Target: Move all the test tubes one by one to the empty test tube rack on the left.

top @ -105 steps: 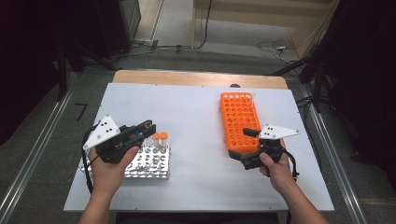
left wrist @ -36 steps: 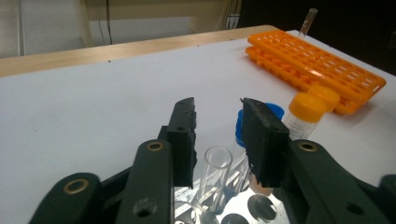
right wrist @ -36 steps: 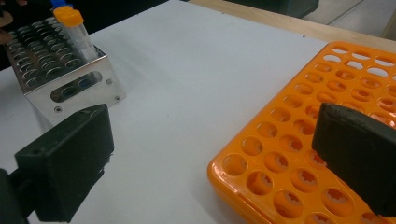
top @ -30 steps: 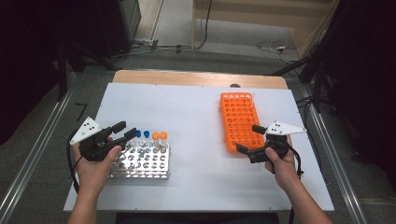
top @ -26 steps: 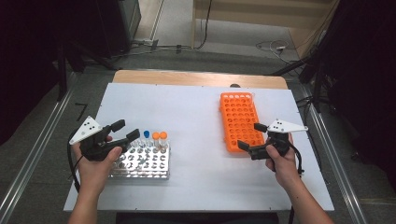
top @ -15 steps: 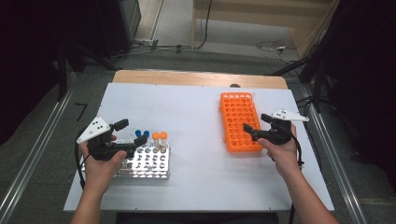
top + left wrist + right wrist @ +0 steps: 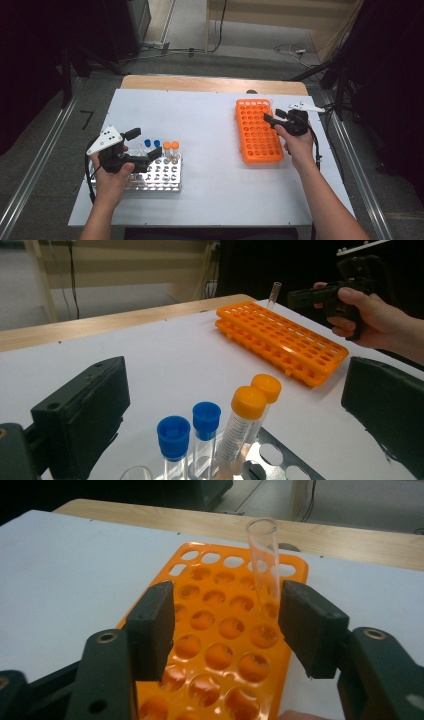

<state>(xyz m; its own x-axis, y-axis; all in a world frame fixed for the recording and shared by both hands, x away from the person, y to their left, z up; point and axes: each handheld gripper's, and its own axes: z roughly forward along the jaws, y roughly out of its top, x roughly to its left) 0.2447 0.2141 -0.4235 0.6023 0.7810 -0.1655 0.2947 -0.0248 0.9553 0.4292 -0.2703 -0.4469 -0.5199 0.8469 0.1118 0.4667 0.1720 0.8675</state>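
My left gripper (image 7: 145, 143) is open, its jaws having just been opening, over a clear rack (image 7: 160, 176) at the near left. Two blue-capped tubes (image 7: 173, 432) and two orange-capped tubes (image 7: 248, 402) stand in that rack ahead of the jaws, untouched by either pad. My right gripper (image 7: 272, 116) hovers at the far right corner of the orange rack (image 7: 257, 140). Its jaws have just been closing but still stand apart. A clear open glass tube (image 7: 262, 555) stands upright in the orange rack (image 7: 215, 650), just ahead of the right-hand pad (image 7: 307, 625), with no pad pressing on it.
Both racks sit on a white tabletop (image 7: 210, 125) with a wooden strip (image 7: 210, 84) along its far edge. Most holes of the orange rack are empty. Cables (image 7: 200, 50) lie on the floor beyond the table, and dark equipment stands at both sides.
The right hand has moved away from me along the orange rack to its far corner, and its jaws have narrowed. The left jaws have spread wider over the capped tubes.
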